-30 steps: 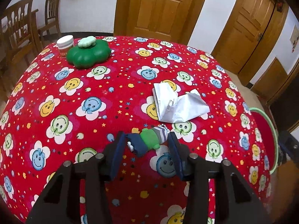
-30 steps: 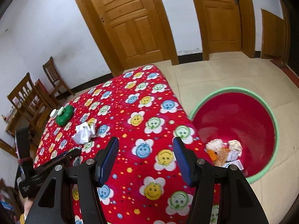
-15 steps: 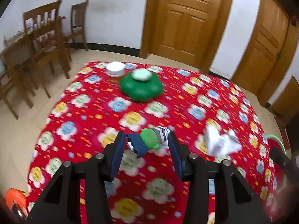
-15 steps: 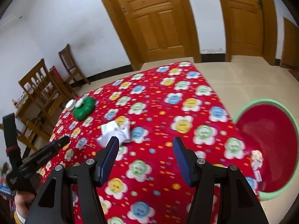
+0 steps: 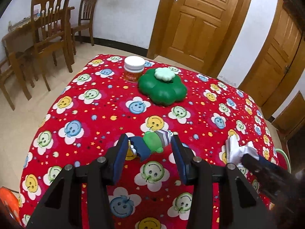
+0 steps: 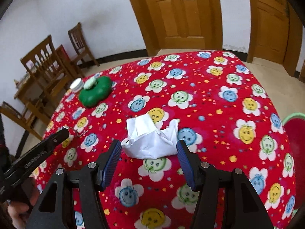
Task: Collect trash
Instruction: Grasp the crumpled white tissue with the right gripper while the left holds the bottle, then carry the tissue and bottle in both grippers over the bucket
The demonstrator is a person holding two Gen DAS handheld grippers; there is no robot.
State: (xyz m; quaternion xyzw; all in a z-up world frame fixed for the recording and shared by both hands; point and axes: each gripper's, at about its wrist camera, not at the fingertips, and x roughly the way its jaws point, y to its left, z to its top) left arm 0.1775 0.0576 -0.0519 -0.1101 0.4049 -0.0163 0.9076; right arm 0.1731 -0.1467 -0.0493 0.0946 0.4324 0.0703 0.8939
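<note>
Left gripper (image 5: pixel 149 146) fingers pinching small green toy keychain (image 5: pixel 152 143) above the surface (image 5: pixel 91 114), right gripper (image 6: pixel 148 156) fingers spread around crumpled white paper (image 6: pixel 150 143), not gripped yet; both still need binning in red basin (image 6: pixel 297 133).

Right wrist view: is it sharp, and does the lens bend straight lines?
Right wrist view: slightly motion-blurred, crumpled white paper soft-edged; door frames bow from fisheye. Left wrist view: sharper, white-lidded jar crisp, same bowing, dark corners.
</note>
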